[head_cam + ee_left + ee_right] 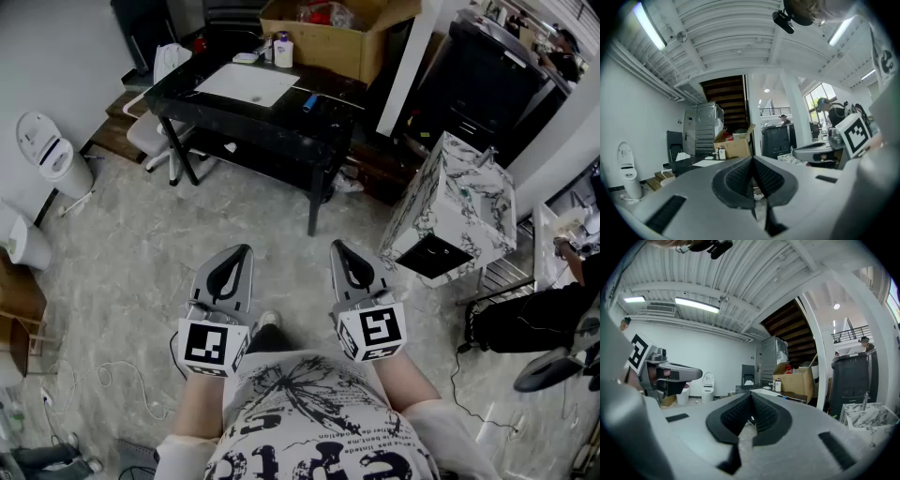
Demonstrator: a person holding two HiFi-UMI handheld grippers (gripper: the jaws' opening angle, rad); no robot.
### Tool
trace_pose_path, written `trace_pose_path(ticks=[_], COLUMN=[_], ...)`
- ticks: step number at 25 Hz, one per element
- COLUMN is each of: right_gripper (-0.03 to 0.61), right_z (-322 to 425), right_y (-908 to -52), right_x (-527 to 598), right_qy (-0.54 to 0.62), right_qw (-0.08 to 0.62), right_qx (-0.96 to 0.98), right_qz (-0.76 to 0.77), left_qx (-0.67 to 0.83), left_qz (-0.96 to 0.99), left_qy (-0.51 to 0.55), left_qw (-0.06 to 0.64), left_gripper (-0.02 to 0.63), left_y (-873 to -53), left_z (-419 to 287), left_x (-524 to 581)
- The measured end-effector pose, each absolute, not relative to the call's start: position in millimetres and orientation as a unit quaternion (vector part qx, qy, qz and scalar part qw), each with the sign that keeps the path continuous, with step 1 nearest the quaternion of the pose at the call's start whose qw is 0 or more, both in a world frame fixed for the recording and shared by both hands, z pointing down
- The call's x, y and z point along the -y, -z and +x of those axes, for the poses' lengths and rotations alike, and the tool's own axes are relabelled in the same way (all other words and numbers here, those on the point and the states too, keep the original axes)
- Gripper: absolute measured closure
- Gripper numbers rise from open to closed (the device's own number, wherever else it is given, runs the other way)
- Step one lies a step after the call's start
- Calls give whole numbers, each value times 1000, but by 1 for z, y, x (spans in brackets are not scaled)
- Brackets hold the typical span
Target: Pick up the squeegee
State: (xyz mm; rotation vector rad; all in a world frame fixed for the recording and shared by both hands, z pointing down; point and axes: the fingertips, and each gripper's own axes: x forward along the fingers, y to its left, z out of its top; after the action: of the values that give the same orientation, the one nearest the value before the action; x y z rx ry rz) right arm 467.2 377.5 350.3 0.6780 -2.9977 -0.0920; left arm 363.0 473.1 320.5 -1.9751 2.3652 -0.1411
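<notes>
Most of what lies ahead is floor [141, 253]. Beyond it stands the black table [253, 122], well apart from me, with a box [328, 42] behind it and a marbled cabinet [459, 197] to its right. Nearer, my left claw [246, 251] and right claw [337, 247] are held level, side by side, each pressed together on nothing. The squeegee I cannot pick out for sure (a small blue thing [310, 102] near the table's right end may be it). So the reach has not begun. Next, I judge, I must close on the table, find it, and spread one claw.
</notes>
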Motion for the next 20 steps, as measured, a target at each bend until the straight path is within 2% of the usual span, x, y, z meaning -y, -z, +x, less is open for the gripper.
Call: trace_pose_path(ticks=[12,20], right_gripper=[586,586], right_z=[452,409], right_y=[-354,-376], right_x=[-378,-352], right_qy=[-8,-17], right_qw=[23,48], right_qx=[977,976], right_qz=[211,211], left_qx=[-782,-791], left_qz=[-621,-610], left_qy=[43,38], left_qw=[19,2], left_gripper=[601,601], left_y=[-325,-334], left_z=[343,300], left_x=[-477,-460])
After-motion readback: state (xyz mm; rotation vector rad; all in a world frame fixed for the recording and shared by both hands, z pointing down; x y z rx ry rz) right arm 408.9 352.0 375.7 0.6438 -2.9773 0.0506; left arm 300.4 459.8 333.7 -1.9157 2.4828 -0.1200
